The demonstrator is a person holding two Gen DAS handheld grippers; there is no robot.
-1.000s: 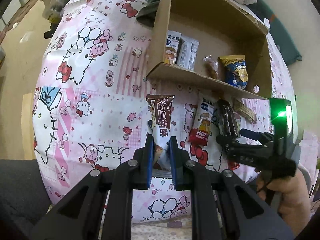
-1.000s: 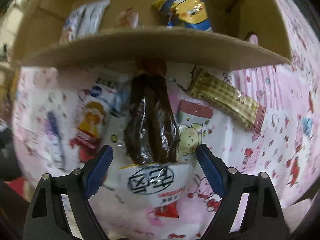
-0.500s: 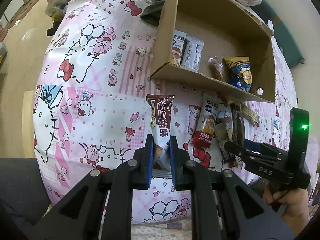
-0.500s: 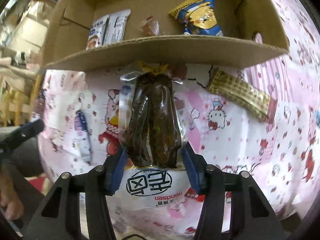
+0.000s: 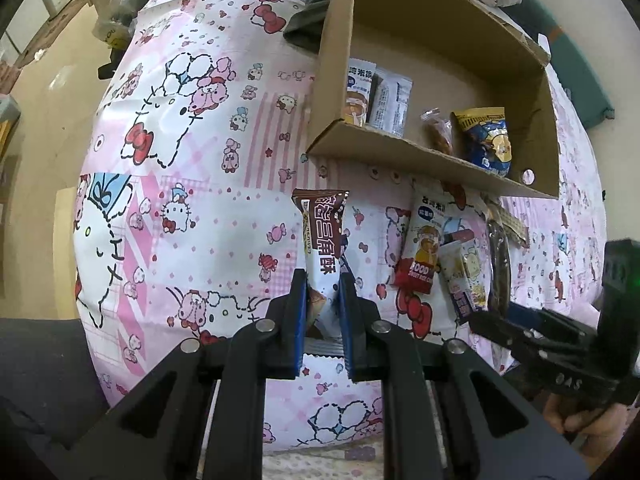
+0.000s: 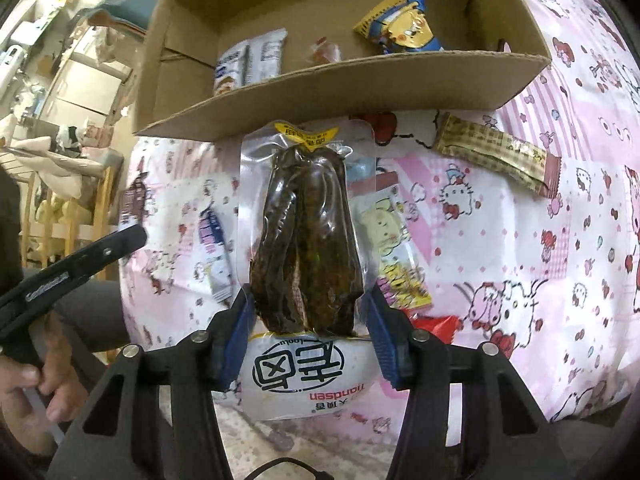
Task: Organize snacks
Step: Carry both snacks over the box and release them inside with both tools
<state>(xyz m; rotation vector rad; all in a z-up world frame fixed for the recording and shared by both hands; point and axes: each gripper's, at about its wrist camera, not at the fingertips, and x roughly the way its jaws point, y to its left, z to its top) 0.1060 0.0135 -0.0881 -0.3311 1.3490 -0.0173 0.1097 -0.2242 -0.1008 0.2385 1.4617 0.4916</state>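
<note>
Clearance over the cardboard box [image 6: 360, 80] front wall, upper frame, matters: right gripper [image 6: 306, 332] grips the dark vacuum pack [image 6: 308, 240], left gripper [image 5: 322, 312] clamps the wafer packet [image 5: 324, 240].

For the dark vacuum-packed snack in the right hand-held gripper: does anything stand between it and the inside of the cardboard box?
Only the box's near wall: the vacuum-packed snack, clamped in the right hand-held gripper, has its top end level with that wall's edge and must go over it. Inside, bare floor shows beside the small candy and the blue-yellow packet.
</note>
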